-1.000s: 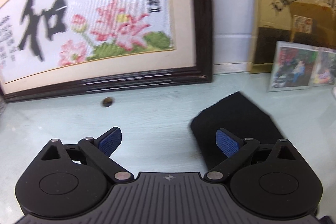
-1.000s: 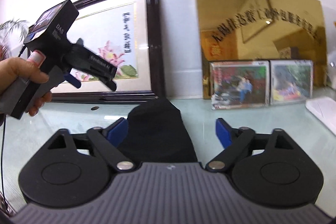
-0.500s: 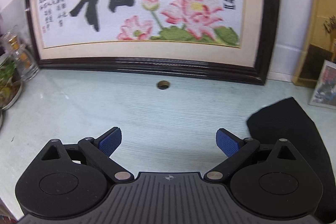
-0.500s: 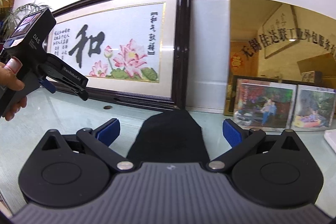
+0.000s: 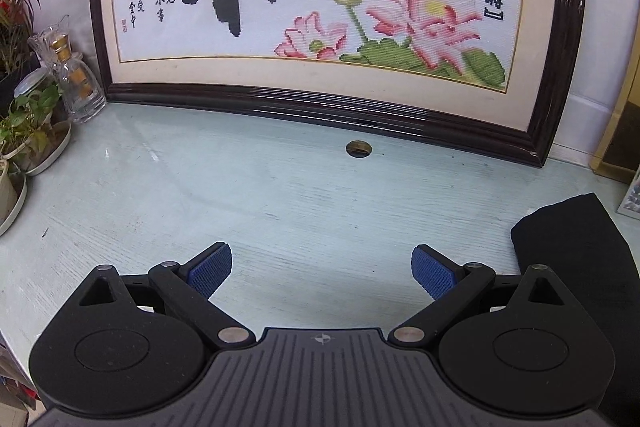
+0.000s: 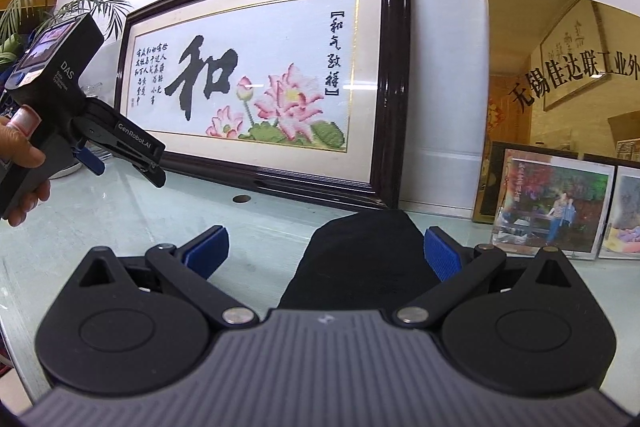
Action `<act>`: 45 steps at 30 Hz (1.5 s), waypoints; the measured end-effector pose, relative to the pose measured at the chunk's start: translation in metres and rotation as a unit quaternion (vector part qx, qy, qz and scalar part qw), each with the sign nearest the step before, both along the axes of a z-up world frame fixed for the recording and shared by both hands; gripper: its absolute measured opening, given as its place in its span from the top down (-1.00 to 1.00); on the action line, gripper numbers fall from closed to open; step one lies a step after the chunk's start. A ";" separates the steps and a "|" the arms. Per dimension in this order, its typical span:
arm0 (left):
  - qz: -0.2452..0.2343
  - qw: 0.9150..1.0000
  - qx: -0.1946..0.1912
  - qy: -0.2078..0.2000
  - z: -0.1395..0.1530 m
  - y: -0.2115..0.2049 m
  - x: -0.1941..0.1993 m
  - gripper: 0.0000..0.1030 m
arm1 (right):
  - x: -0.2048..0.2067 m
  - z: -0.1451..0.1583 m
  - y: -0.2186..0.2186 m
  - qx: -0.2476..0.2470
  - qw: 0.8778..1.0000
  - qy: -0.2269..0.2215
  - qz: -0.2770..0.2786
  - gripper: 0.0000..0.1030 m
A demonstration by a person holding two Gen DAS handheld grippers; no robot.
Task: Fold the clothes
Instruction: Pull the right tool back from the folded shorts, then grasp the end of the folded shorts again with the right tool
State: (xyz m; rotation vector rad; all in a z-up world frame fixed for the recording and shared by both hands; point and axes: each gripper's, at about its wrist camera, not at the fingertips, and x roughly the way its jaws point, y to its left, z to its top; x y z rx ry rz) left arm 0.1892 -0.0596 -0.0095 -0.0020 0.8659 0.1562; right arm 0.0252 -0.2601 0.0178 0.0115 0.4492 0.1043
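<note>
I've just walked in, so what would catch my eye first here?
The big framed lotus embroidery leaning against the wall behind the pale tabletop. Next, the folded black garment lying on the table just ahead of the open right tool, while the open left tool hangs over bare table.

Matt black cloth [image 6: 360,259]; glossy, seemingly glass tabletop [image 5: 280,195].

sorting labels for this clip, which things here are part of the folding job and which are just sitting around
Part of the job:
black garment, folded on the table
left gripper, open
right gripper, open

Just sitting around:
framed lotus picture
glass bottle
potted plants
gold plaque
framed photos
</note>
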 end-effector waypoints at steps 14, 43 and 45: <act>-0.008 1.000 -0.005 -0.001 0.001 -0.003 0.000 -0.92 | -0.003 -0.001 0.001 0.001 1.000 0.003 -0.008 -1.00; -0.008 0.999 -0.009 0.036 -0.022 0.035 -0.008 -0.92 | -0.018 -0.061 0.106 -0.196 0.975 0.098 0.045 -0.56; -0.011 0.999 -0.010 0.037 -0.023 0.037 -0.007 -0.92 | -0.018 -0.068 0.108 -0.213 0.971 0.108 0.033 -0.56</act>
